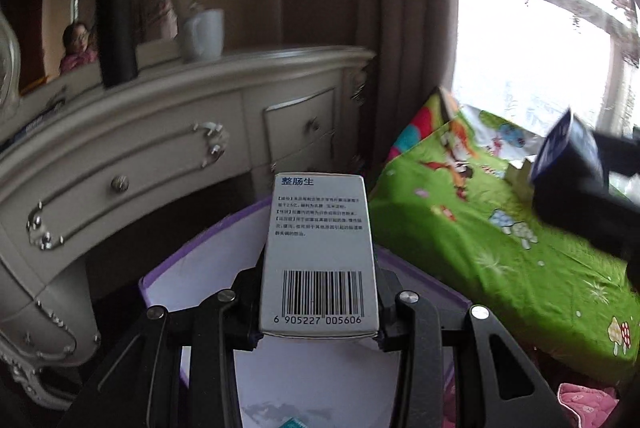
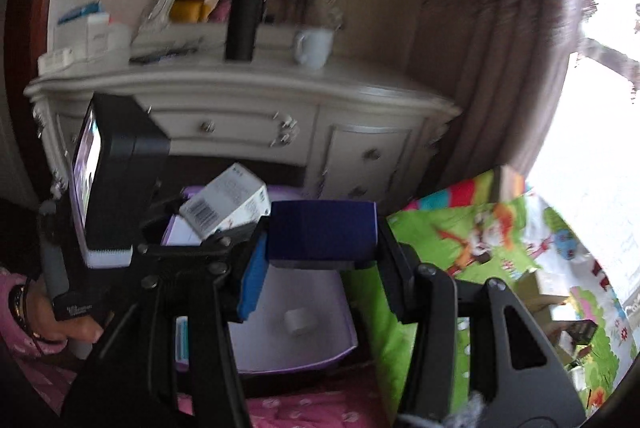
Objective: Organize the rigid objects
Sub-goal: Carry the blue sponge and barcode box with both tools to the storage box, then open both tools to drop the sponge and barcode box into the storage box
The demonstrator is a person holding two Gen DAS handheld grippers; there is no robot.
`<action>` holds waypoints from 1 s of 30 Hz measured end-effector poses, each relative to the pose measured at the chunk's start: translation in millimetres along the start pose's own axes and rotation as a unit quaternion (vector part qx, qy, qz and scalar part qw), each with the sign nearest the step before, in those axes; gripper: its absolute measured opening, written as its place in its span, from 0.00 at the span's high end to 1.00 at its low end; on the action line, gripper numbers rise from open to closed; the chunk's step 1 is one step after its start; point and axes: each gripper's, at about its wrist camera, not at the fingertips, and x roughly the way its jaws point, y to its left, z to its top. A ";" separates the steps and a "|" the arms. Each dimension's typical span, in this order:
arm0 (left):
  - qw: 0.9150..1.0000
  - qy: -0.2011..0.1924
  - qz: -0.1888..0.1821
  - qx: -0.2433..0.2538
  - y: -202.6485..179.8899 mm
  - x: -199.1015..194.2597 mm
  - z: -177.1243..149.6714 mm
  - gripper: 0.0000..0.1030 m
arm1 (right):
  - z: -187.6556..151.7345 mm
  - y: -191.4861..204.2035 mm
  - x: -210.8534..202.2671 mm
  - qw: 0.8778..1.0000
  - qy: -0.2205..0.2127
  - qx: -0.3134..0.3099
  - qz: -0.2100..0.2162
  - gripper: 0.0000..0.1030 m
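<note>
My left gripper is shut on a white medicine box with a barcode and blue Chinese print, held above an open purple storage box with a white inside. The same white box and the left gripper show in the right wrist view, over the purple box. My right gripper is shut on a dark blue box, held just right of the left gripper, above the purple box's right side. A small white roll and a teal-striped box lie inside the purple box.
A cream dresser with a mirror stands behind, carrying a black flask and a white mug. A green cartoon-print bed cover lies to the right with more small boxes. Pink fabric lies below. A window is far right.
</note>
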 end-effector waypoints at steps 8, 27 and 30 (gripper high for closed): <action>0.997 0.069 0.012 -0.036 25.2 32.2 -16.9 0.60 | -15.0 19.7 61.2 0.993 0.105 -0.005 0.057 0.48; 0.988 0.080 0.132 -0.029 48.7 47.0 -19.9 0.09 | -45.2 10.0 84.6 0.982 0.143 0.054 0.112 0.23; 0.990 0.076 0.119 -0.013 34.7 45.4 -17.6 0.09 | -46.6 -24.0 66.9 0.985 0.126 0.090 0.078 0.22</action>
